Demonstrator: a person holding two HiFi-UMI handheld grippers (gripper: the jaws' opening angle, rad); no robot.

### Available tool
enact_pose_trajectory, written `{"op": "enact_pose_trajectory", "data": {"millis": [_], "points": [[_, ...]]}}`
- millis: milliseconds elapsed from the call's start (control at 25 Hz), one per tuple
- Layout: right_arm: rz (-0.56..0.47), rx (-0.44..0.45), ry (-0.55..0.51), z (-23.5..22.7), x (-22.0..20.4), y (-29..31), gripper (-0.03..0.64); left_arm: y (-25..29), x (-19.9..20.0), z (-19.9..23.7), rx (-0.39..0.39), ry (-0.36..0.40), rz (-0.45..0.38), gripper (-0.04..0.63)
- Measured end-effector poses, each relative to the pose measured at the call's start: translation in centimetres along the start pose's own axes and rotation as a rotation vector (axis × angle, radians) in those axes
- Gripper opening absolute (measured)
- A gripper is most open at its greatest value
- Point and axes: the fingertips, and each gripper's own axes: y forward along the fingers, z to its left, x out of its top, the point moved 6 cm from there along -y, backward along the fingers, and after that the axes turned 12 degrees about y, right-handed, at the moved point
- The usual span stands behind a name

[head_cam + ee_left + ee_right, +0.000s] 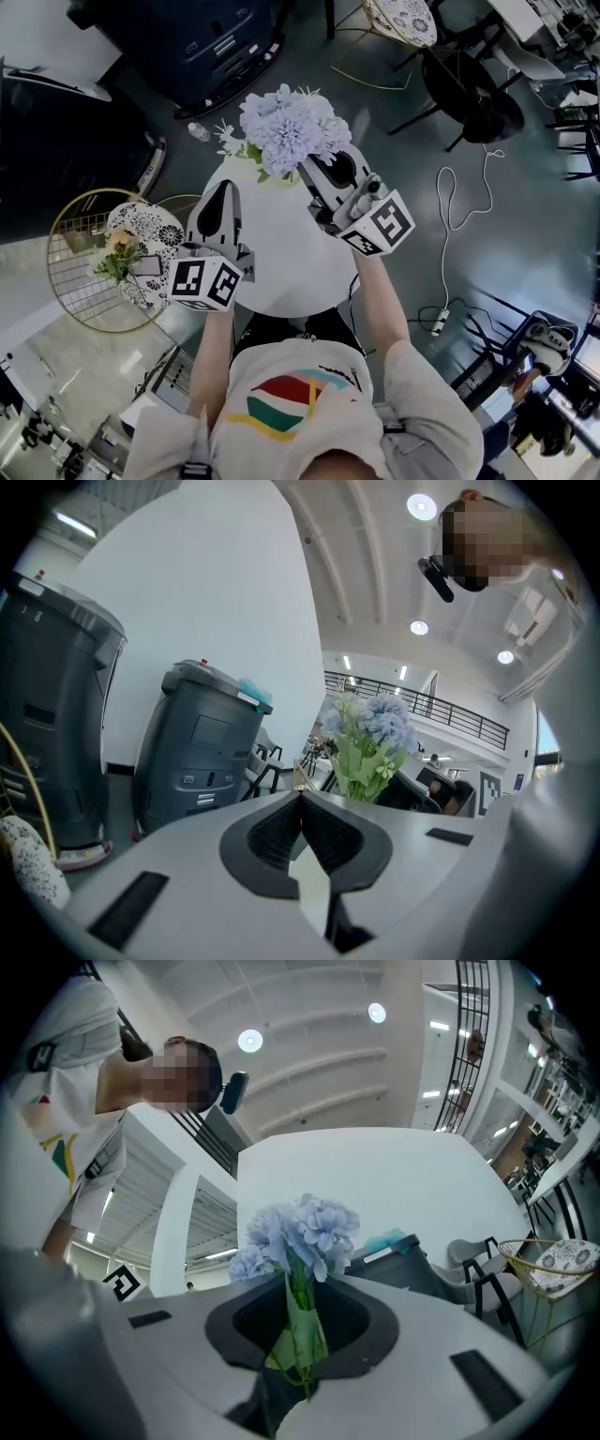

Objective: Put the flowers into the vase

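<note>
A bunch of pale blue flowers (289,124) with green leaves and small white sprigs hangs over the far edge of the round white table (281,267). My right gripper (316,172) is shut on its green stems (302,1330), and the blooms (302,1234) rise just past the jaws. To the left, my left gripper (223,190) is shut with nothing between its ribbed pads (323,836). From the left gripper view, the same bunch (367,741) shows beyond the jaw tips. I cannot make out a vase in any view.
A gold wire stand (89,272) with a patterned cushion and yellow flowers (120,248) sits left of the table. A dark grey machine (202,42) is beyond it, a clear bottle (199,132) on the floor, a black chair (469,89) and a white cable (461,202) to the right.
</note>
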Motion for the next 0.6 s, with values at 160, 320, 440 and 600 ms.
{"op": "enact_pose_trajectory", "data": {"millis": [160, 320, 440, 600], "points": [[0.020, -0.026, -0.123, 0.5, -1.3, -0.4, 0.072, 0.6, -1.1, 0.4, -0.002, -0.009, 0.016, 0.006], [0.036, -0.054, -0.139, 0.7, -3.2, -1.1, 0.072, 0.7, -2.0, 0.4, -0.014, -0.003, 0.028, 0.006], [0.054, -0.071, -0.134, 0.6, -4.2, -1.4, 0.074, 0.8, -2.3, 0.3, -0.024, 0.010, 0.035, 0.006], [0.087, -0.085, -0.162, 1.0, -4.8, -1.9, 0.080, 0.7, -2.3, 0.0, -0.029, 0.016, 0.036, 0.006]]}}
